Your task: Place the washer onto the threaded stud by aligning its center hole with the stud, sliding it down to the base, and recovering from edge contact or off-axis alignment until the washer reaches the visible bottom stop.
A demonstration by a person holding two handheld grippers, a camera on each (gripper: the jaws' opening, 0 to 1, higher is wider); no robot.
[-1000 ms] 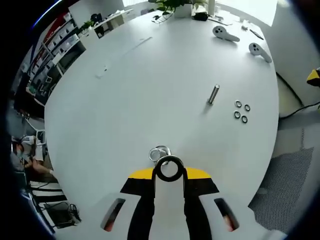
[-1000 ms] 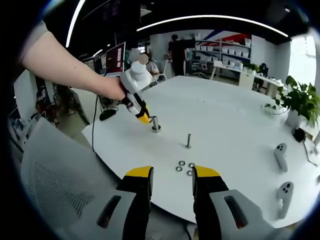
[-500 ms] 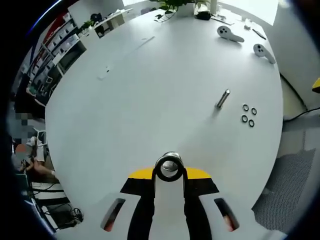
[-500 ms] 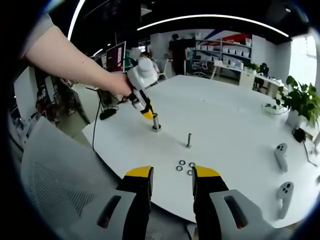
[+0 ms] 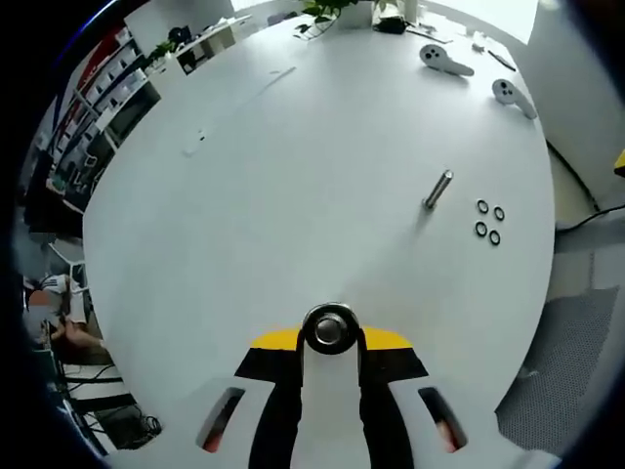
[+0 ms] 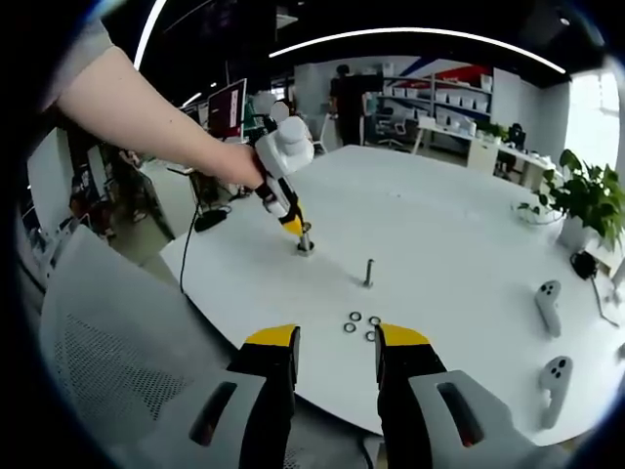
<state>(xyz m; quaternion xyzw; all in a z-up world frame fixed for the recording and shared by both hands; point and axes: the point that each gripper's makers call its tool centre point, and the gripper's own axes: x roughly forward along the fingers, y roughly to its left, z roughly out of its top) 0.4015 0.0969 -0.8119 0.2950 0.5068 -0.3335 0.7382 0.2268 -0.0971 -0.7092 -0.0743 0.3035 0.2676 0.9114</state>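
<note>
1. The left gripper (image 5: 330,337) was clenched on a washer (image 5: 330,329), a dark ring pinched at the tips of its jaws.
2. In the left gripper view the ring sat directly over the top of a metal stud (image 5: 330,330), whose bright end showed through the centre hole.
3. From the right gripper view, the left gripper (image 6: 296,227) came down at a slant, held in a person's hand (image 6: 234,164), with its yellow tips touching the top of that stud (image 6: 305,240) near the edge of the white table (image 6: 439,225).
4. I could not tell how far down the stud the ring had gone.
5. A second stud (image 6: 368,274) stood upright further along the table, well apart from the first.
6. Four spare washers (image 6: 357,326) lay in a small cluster near that second stud.
7. The right gripper (image 6: 335,349) hung off the table's edge, its jaws apart and holding nothing.
8. Two white controllers (image 6: 552,332) lay on the far right of the table.
</note>
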